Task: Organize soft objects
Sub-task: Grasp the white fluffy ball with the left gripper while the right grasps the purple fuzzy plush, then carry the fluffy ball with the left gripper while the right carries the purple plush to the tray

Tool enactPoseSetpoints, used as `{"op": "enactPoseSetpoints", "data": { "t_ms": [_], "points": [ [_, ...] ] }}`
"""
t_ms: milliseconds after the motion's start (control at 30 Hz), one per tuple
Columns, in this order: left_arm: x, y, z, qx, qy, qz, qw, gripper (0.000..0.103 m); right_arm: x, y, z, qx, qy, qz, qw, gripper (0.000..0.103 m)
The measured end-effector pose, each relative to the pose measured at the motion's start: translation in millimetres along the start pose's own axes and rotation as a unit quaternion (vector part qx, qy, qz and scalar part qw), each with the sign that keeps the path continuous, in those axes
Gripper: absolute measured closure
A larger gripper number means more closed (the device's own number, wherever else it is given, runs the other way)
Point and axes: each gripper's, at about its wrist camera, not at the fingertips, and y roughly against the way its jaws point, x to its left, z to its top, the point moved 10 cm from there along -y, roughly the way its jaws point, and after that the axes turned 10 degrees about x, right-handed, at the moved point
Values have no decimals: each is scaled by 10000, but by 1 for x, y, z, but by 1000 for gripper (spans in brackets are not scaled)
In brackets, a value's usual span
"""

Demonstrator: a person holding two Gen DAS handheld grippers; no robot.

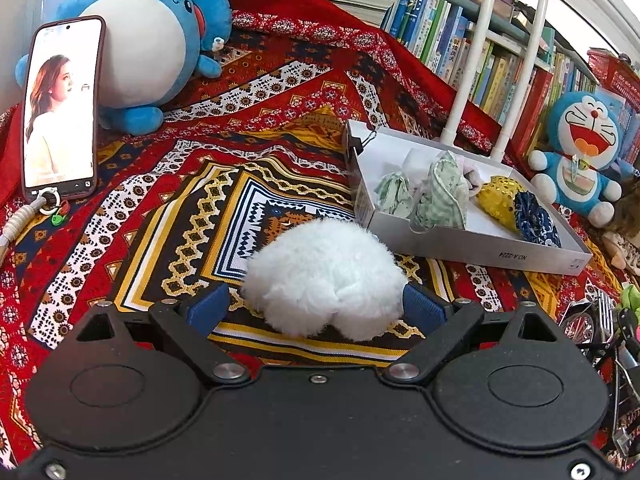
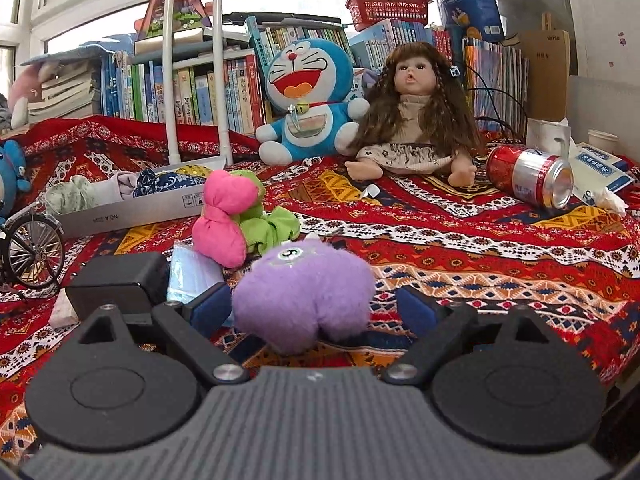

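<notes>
We see a white puff (image 1: 324,280) lying on the cloth just near-left of the box (image 1: 480,246), which holds several soft pieces, perhaps scrunchies. A purple plush (image 2: 304,296) lies near pink (image 2: 224,220) and green (image 2: 272,226) ones.

A phone (image 1: 60,108) stands lit against a blue plush (image 1: 148,40) on the patterned cloth (image 1: 280,92). A doll (image 2: 412,120) sits beside a Doraemon plush (image 2: 308,100) before rows of books (image 2: 200,96), with a red can (image 2: 530,176) lying on its side nearby. A toy bicycle (image 2: 32,248), seemingly metal, stands at the left edge.
</notes>
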Motion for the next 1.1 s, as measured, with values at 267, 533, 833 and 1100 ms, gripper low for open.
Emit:
{"op": "enactPoseSetpoints", "data": {
  "t_ms": [267,533,833,1100],
  "points": [
    [-1,-7,1,10,8,17,10000,10,0,-5,2,27,1,-12,10000,8],
    [-5,-13,3,-11,-12,36,10000,10,0,-10,4,45,19,-38,10000,8],
    [-13,1,9,-423,-140,-143,9989,34,8,-9,6,72,175,144,9997,30],
    [-26,26,21,-787,-481,-203,9955,34,14,13,30,-304,254,420,9983,30]
  ]
}}
